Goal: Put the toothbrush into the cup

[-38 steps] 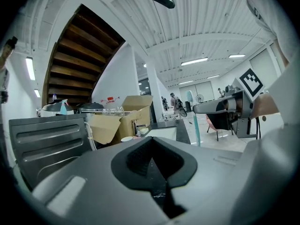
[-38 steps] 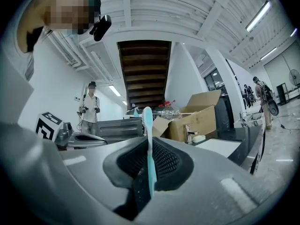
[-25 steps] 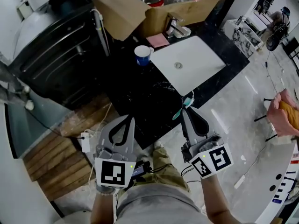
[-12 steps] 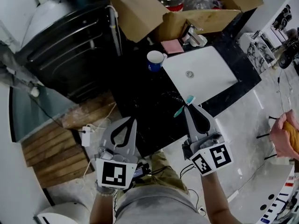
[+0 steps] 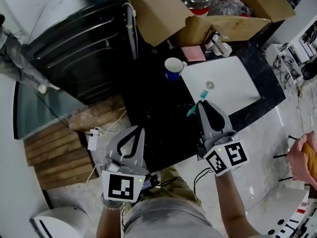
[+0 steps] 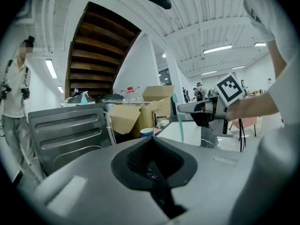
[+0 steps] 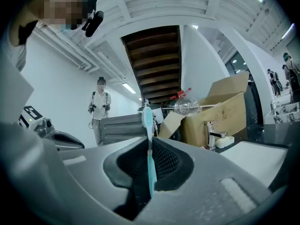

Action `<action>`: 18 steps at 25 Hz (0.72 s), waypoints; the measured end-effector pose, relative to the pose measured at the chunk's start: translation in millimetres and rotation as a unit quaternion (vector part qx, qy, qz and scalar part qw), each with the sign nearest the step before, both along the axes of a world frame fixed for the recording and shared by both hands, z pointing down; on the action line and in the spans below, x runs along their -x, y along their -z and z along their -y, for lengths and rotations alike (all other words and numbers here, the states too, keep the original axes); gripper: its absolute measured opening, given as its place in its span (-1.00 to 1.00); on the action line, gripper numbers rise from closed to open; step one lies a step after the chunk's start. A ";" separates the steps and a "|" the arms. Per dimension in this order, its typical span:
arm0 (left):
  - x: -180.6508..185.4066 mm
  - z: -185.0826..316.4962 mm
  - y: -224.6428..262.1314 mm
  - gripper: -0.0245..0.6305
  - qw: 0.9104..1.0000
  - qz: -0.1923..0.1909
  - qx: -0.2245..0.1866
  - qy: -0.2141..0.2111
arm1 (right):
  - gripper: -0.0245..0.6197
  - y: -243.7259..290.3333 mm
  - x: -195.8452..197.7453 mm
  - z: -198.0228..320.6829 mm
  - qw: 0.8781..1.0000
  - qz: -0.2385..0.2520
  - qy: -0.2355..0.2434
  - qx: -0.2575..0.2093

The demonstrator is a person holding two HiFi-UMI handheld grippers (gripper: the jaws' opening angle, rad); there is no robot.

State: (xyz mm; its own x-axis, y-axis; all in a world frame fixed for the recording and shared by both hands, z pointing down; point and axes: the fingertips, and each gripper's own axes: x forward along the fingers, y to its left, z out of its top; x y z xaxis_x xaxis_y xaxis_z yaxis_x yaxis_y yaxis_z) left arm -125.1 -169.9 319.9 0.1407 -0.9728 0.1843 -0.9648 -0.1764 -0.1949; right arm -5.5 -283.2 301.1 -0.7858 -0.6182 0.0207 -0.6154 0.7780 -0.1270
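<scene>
Left gripper [image 5: 140, 129]: idling, jaws pressed together on nothing, well short of the white-and-blue round cup [image 5: 173, 67].
Slim teal plastic toothbrush [image 5: 191, 112]: hovering near the cup, to its right; probably feeling light, stiff, slick.
Right gripper [image 5: 200, 103]: pinching the handle, bristles poking beyond the tips.

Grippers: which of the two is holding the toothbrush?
The right gripper: its jaws are shut on the teal toothbrush, which sticks out past the tips. The left gripper is shut with nothing between its jaws.
</scene>
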 end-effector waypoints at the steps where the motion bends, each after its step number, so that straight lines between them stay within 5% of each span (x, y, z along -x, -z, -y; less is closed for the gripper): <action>1: 1.1 1.0 -0.7 -0.88 1.000 0.001 0.002 0.004 | -0.83 0.2 1.8 5.5 1.000 0.001 0.002 -0.001; 18: 12.7 9.9 -2.1 -0.88 0.998 0.005 0.012 0.059 | -0.83 23.8 33.7 86.1 0.999 0.041 0.015 -0.032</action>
